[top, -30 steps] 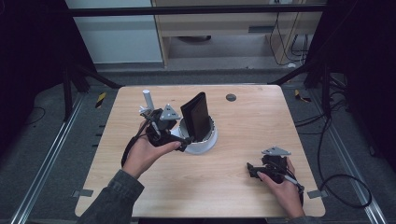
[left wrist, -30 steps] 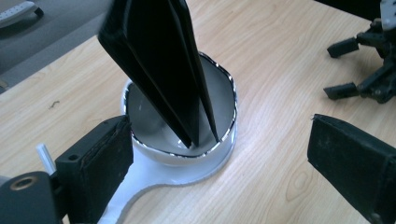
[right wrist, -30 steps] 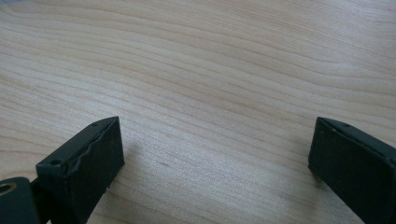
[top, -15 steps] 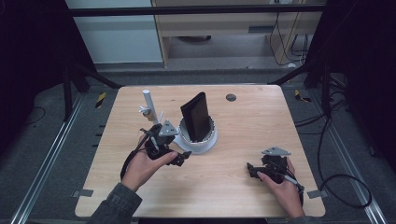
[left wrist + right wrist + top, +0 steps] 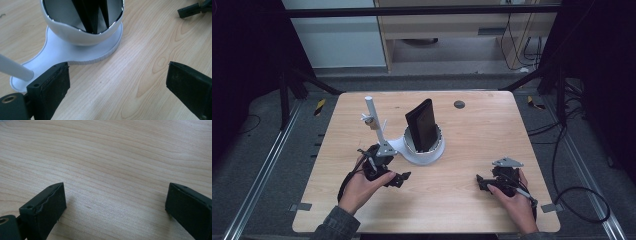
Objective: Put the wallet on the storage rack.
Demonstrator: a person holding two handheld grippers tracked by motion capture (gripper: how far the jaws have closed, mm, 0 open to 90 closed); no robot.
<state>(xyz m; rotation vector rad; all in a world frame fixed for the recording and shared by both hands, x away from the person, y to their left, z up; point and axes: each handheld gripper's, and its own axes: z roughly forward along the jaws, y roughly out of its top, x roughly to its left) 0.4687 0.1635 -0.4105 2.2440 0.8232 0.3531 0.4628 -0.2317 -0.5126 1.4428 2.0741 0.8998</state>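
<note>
Landmark: the white stand (image 5: 424, 150) near the middle of the tabletop (image 5: 472, 125).

Right gripper (image 5: 484, 181): nearest item, well apart from the stand toward the near right edge, held low in the person's right hand (image 5: 512, 202). Fingers spread wide, nothing between them; bare wood fills the gap in the right gripper view.

Left gripper (image 5: 399, 179): just near-left of the stand, in the left hand (image 5: 359, 189). Fingers (image 5: 51, 87) spread wide and empty, aimed at the stand's flat foot.

Stand: a white cup with a shiny inner wall on a round base; a flat tab runs out left from the base and carries a thin white post (image 5: 374, 120), upright, with a small fitting part-way up.

Dark slab (image 5: 422, 124): flat, black, phone-like; standing in the cup, leaning slightly, its upper part well above the rim.

Small dark disc (image 5: 459, 104): beyond the stand, toward the far right; what it is cannot be told.

Handling, as judged: the slab looks rigid, smooth and likely slippery, probably light. Best taken across its thin faces on the exposed upper part and lifted straight up. The stand looks light and could tip or slide if the slab is pulled sideways.
</note>
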